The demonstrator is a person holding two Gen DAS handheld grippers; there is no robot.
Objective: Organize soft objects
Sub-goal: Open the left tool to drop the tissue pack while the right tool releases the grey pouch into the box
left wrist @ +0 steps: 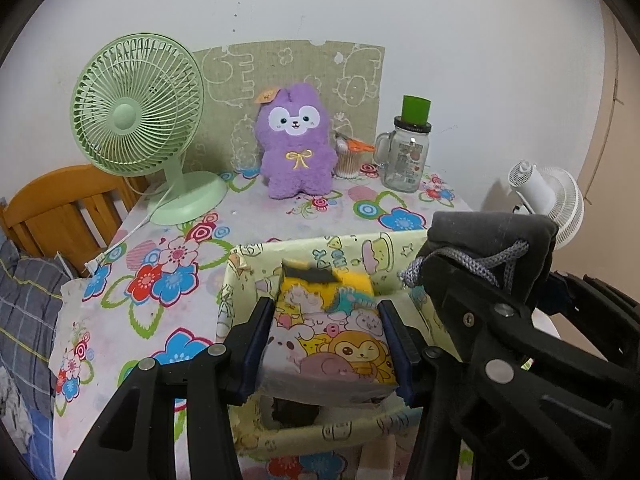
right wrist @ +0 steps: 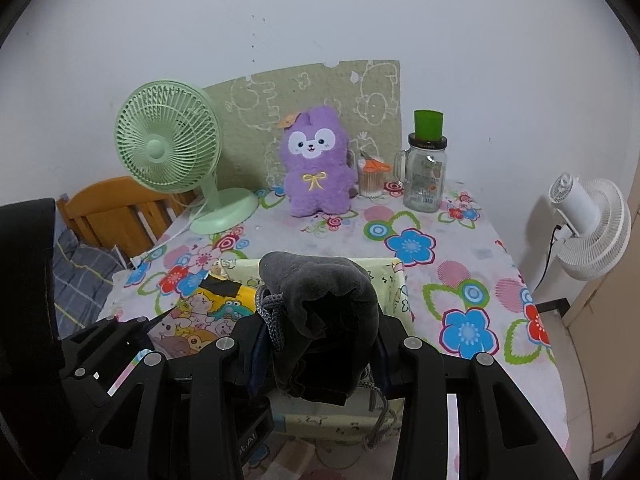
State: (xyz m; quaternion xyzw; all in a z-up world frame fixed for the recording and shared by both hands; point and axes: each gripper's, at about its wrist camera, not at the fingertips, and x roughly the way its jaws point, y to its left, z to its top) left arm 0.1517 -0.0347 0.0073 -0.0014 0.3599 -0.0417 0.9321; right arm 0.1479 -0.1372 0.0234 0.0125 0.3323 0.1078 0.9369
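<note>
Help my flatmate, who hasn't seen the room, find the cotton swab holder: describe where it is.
At the back of the flowered table, against the wall, sits a purple plush toy. The cotton swab holder stands between it and the handled glass jar. It is the short clear cup with orange scissors on top.

A table under a floral tablecloth (left wrist: 188, 268) carries everything. Far left stands a green desk fan (left wrist: 136, 120); at far centre sits a purple plush toy (left wrist: 296, 144), with a cotton-swab jar (left wrist: 347, 162) just right of it, then a glass mug jar (left wrist: 406, 156). Near centre sits a pale yellow cartoon-print fabric bin (left wrist: 360, 248).
</note>
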